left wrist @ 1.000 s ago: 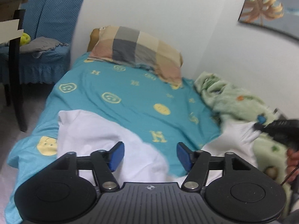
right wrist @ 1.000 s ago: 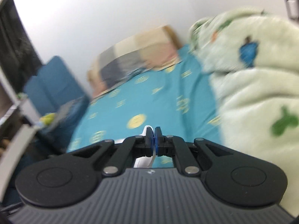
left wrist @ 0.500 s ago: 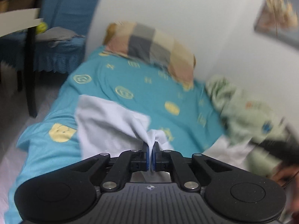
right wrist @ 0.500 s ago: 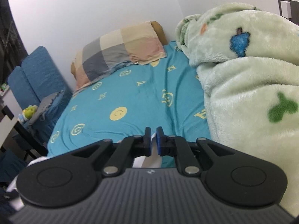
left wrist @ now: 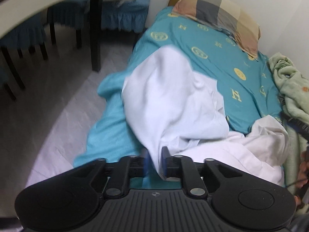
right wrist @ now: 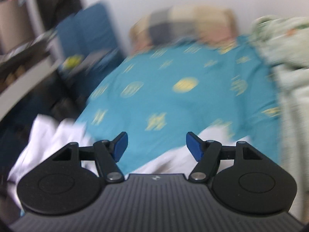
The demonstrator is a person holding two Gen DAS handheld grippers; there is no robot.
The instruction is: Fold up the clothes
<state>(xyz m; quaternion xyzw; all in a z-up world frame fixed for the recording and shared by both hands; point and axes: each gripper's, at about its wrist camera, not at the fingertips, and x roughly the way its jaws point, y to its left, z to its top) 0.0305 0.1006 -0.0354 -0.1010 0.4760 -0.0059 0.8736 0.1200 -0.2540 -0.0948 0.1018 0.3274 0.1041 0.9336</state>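
Both jaws opening: left gripper (left wrist: pixel 154 161) around white garment (left wrist: pixel 170 96) stretching toward pillow (left wrist: pixel 218 5); right gripper (right wrist: pixel 156 145) empty.

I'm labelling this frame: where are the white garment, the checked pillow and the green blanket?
white garment (left wrist: pixel 170 96), left wrist view, raised middle fold.
checked pillow (left wrist: pixel 222 7), left wrist view, centre of cover.
green blanket (left wrist: pixel 291 89), left wrist view, bunched edge.

Open teal sheet (left wrist: pixel 222 73) between pillow (left wrist: pixel 222 9) and blanket (left wrist: pixel 289 89)
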